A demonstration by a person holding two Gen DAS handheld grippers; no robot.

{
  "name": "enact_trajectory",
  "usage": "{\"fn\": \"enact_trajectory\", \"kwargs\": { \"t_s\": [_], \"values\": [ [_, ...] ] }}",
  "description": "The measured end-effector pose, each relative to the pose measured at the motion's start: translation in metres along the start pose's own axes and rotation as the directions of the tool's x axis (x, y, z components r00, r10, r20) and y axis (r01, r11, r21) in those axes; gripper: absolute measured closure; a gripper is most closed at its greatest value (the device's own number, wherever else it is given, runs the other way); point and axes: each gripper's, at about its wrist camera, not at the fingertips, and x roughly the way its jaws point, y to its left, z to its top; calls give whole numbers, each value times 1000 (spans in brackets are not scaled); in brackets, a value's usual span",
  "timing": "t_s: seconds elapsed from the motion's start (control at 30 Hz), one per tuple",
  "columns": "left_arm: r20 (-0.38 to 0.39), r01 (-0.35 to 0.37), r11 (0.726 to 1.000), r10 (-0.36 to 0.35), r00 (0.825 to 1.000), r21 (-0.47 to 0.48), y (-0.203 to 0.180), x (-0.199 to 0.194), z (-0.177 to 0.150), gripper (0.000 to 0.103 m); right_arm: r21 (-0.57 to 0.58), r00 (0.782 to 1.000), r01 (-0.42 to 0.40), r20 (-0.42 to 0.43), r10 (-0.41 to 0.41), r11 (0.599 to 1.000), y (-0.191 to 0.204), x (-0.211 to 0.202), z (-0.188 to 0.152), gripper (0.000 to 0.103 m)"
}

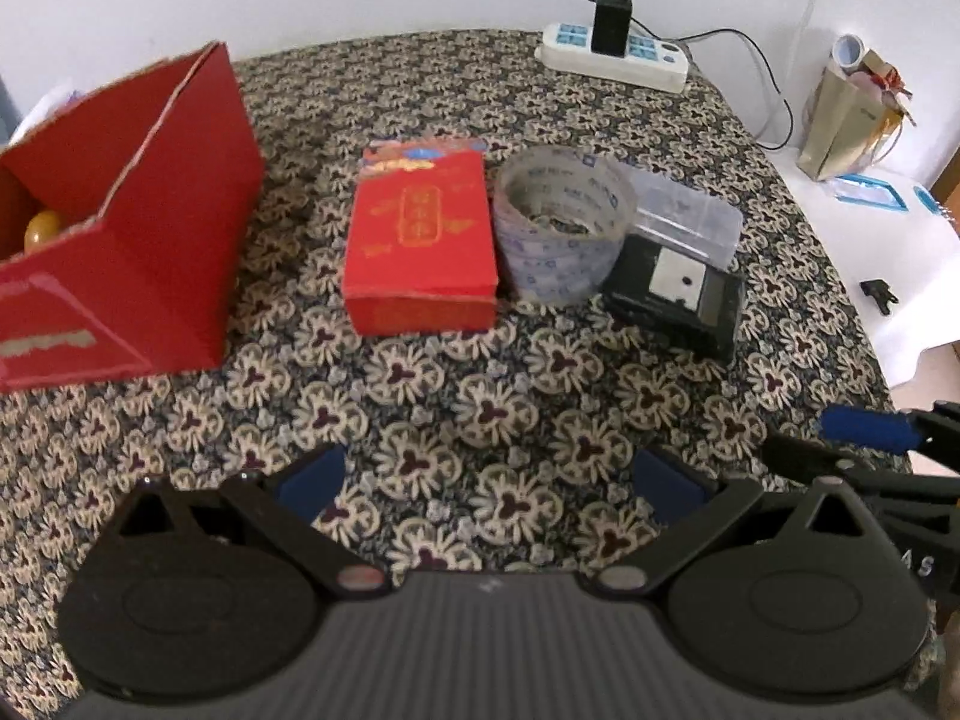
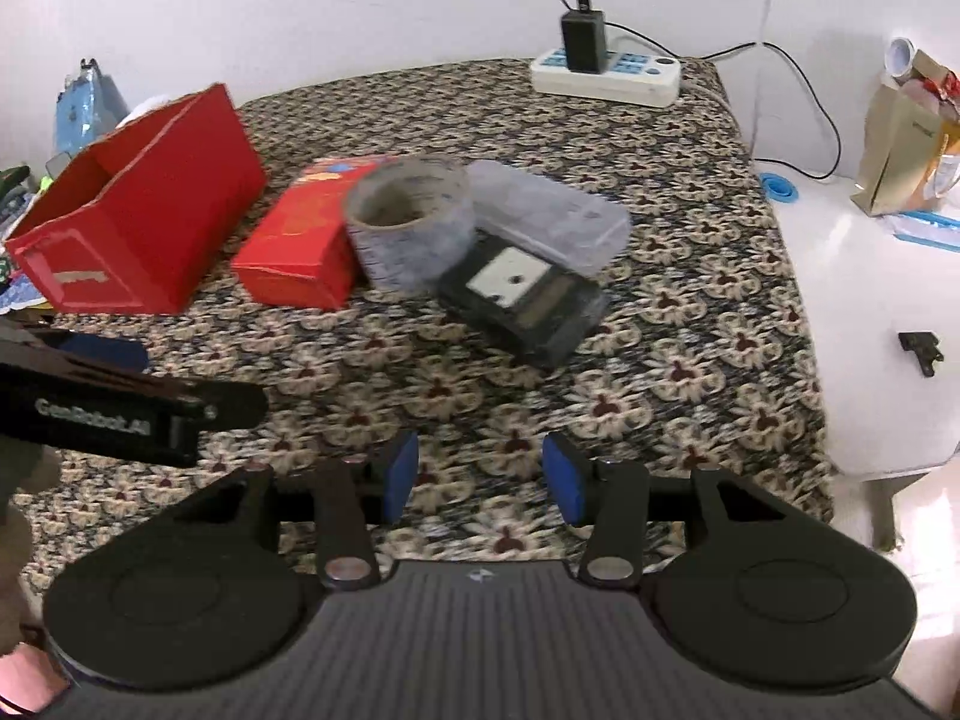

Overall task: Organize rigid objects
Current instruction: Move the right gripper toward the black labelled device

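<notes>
On the patterned tablecloth (image 1: 480, 396) a small red box (image 1: 420, 240) (image 2: 300, 246) lies flat beside a roll of printed tape (image 1: 561, 222) (image 2: 411, 222). Right of the tape sit a black device (image 1: 675, 294) (image 2: 522, 300) and a clear plastic case (image 1: 690, 210) (image 2: 552, 210). An open red carton (image 1: 138, 228) (image 2: 138, 204) stands at the left with a yellow ball (image 1: 42, 228) inside. My left gripper (image 1: 489, 486) is open wide above bare cloth, nearer to me than the objects. My right gripper (image 2: 480, 474) is partly open with nothing between its blue pads (image 2: 401, 474).
A white power strip (image 1: 612, 54) (image 2: 606, 75) with a black charger (image 1: 612, 21) lies at the table's far edge. A white side table (image 2: 870, 300) at the right holds a paper gift bag (image 1: 852, 126) (image 2: 900, 156) and a small black clip (image 2: 921, 351).
</notes>
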Motion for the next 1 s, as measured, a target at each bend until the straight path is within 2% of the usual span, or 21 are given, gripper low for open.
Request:
{"fn": "enact_trajectory", "kwargs": {
  "t_s": [0.27,0.57,0.67,0.7,0.77,1.0],
  "values": [
    [13,-44,999,44,999,27,-17,10,21,0,3,1000,1,16,-1,1000,-29,14,15,71],
    [8,-87,995,87,996,38,-27,32,37,0,-158,999,18,42,-12,987,-39,44,33,71],
    [-24,-66,998,67,997,19,-24,41,39,0,-192,1000,22,20,-19,981,-40,60,39,70],
    [-34,-62,998,62,997,13,-23,44,40,0,-195,1000,13,16,-10,981,-41,63,40,63],
    [-49,-57,998,57,997,1,-21,49,41,0,-209,1000,-10,20,14,978,-42,68,42,61],
    [-71,-38,999,36,997,-38,-13,58,47,1,-296,997,-67,15,75,953,-35,80,45,61]
  ]
}}
